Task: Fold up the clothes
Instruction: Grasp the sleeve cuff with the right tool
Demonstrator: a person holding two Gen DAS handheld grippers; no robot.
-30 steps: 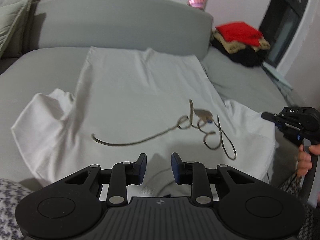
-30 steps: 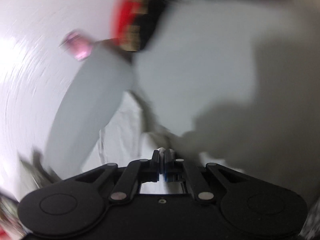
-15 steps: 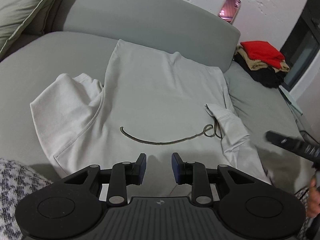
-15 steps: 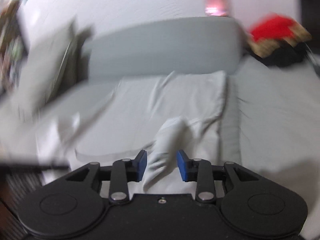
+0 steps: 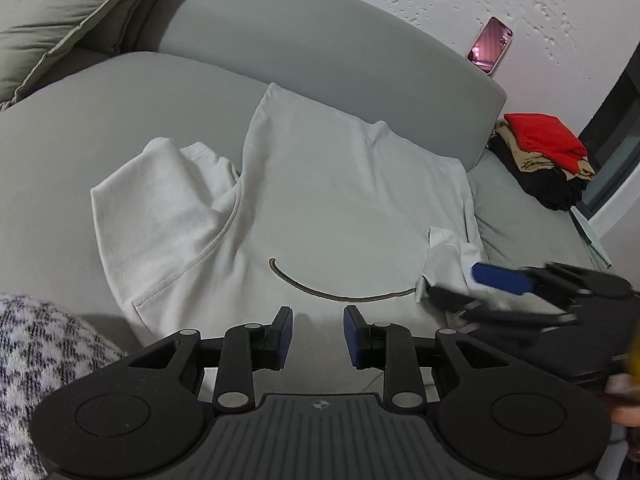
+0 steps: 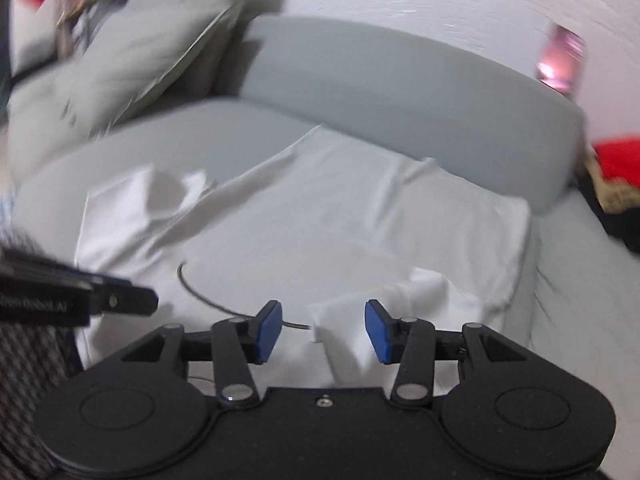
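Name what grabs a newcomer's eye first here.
A pale hoodie spread flat across the grey sofa, a dark drawstring curving over its near edge. At the far right sits a stack of folded clothes topped in bright red. Both tongs, left and right, are open.

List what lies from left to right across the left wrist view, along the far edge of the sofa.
Green pillow → white hoodie → pink phone → stack of folded clothes with a red top.
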